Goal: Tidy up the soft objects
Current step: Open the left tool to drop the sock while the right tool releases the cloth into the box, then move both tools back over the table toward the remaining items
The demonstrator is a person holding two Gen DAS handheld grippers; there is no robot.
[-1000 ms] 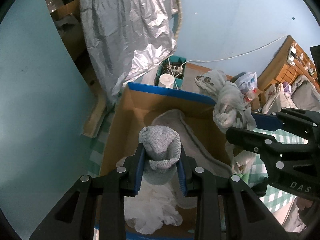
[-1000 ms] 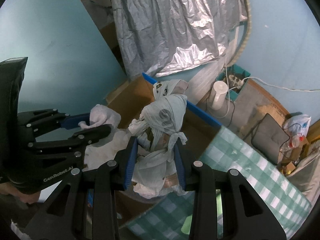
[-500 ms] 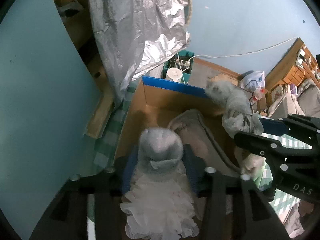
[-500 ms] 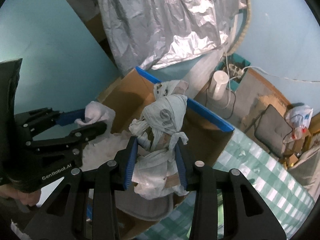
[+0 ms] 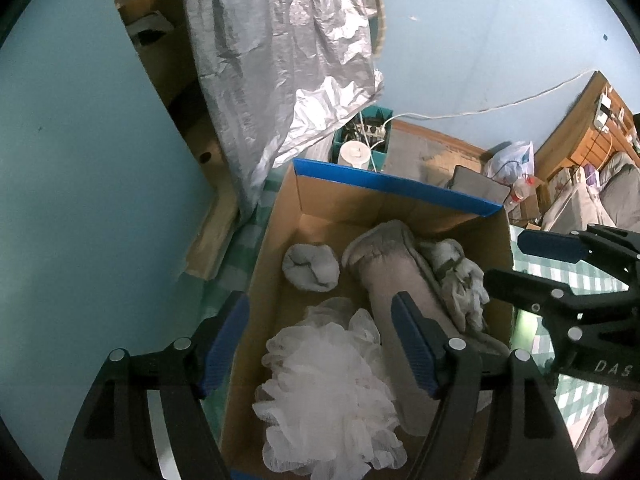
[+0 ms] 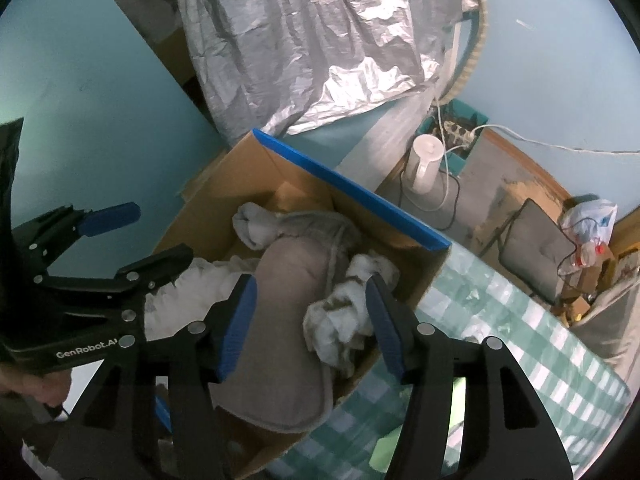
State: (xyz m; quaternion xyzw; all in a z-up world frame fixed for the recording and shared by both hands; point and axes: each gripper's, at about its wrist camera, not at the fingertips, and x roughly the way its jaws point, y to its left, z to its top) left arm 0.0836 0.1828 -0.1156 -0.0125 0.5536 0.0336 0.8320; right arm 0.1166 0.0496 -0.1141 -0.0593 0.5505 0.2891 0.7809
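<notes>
Cardboard box (image 5: 400, 196) with blue-edged flaps stands open on the checked cloth and holds four soft items. Grey rolled sock (image 5: 311, 266) lies on the box floor toward the far left corner. White mesh bath puff (image 5: 332, 392) sits nearest the left wrist camera, ruffled and full. Beige-grey padded slipper (image 5: 396, 276) lies lengthwise down the middle. Knotted pale rag bundle (image 6: 346, 312), stained in patches, rests against the slipper's right side.

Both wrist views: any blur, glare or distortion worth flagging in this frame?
Left wrist view: sharp, dim bluish light, strong fisheye bending of the cardboard box, black corners. Right wrist view: also sharp, bright sheen on the silver sheet, washed-out highlights on the checked tablecloth.
</notes>
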